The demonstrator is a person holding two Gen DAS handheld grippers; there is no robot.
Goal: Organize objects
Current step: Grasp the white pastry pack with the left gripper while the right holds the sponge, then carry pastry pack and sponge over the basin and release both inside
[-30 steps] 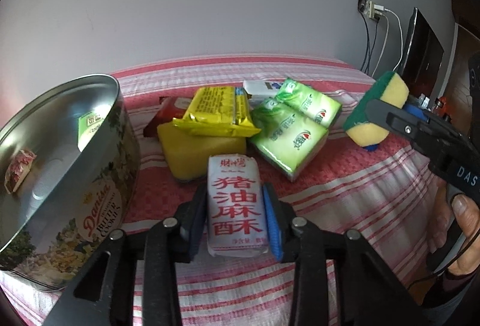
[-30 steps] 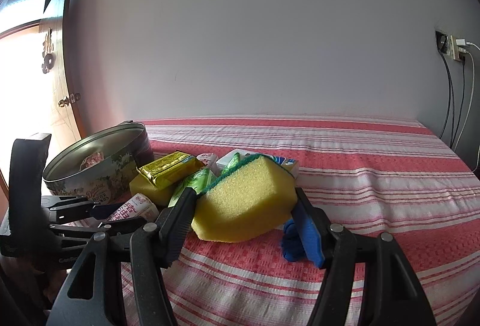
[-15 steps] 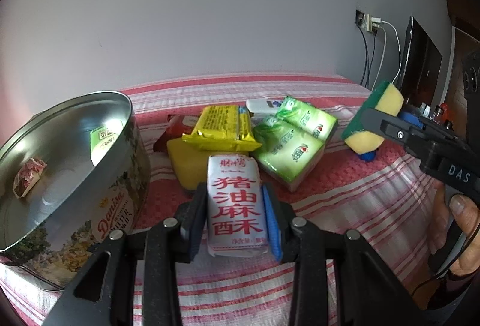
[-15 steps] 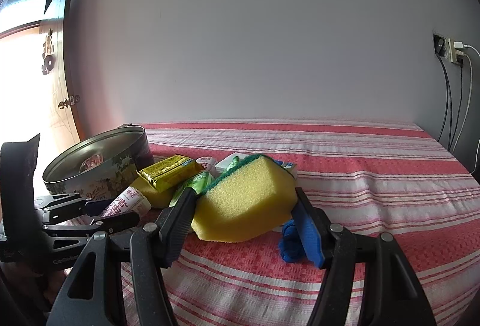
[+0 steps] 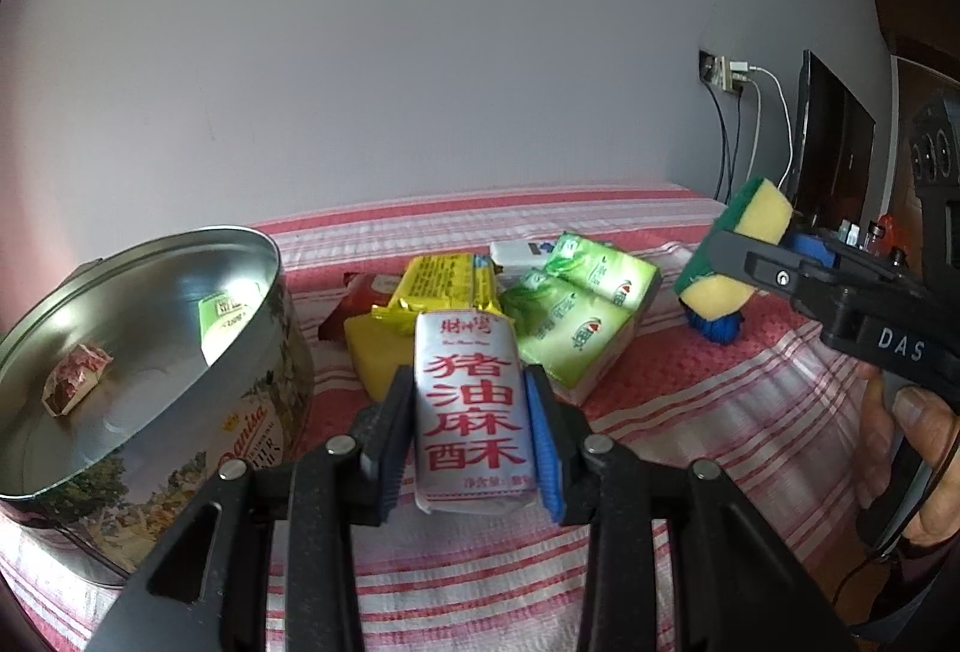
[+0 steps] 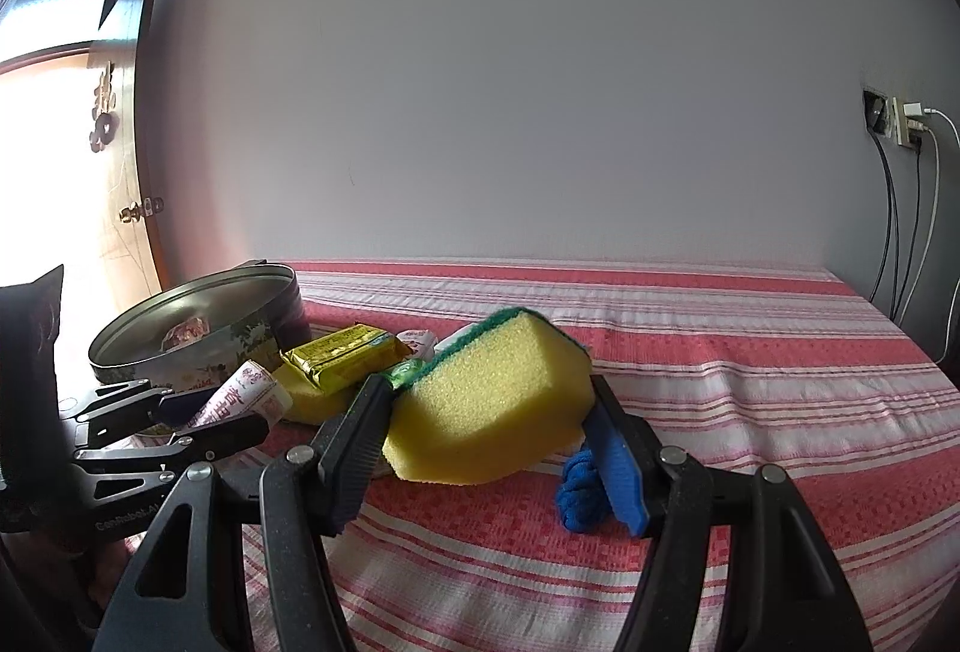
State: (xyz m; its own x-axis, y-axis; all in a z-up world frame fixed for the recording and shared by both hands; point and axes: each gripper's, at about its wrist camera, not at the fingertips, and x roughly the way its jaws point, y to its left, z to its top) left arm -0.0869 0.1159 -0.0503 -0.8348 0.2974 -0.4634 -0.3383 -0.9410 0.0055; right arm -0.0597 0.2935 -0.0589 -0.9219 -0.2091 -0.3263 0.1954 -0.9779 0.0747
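Left gripper (image 5: 471, 427) clamps the white snack packet (image 5: 471, 406); cookie tin (image 5: 138, 382) beside. Right gripper (image 6: 489, 427) squeezes the sponge (image 6: 492, 412); only its view shows the blue cloth (image 6: 582, 496) under its right jaw.

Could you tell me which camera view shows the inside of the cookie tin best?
The left wrist view: it looks down into the cookie tin, showing a wrapped candy inside. The right wrist view sees mostly its rim, from afar.

Readable print in your two views

You can read 猪油麻酥 in red on the white snack packet (image 5: 471, 406), "DAS" in white on the right gripper's body (image 5: 900, 346), part of "Danisa" on the round tin (image 5: 246, 442), and "GenRobot.AI" faintly on the left gripper's body (image 6: 126, 517).
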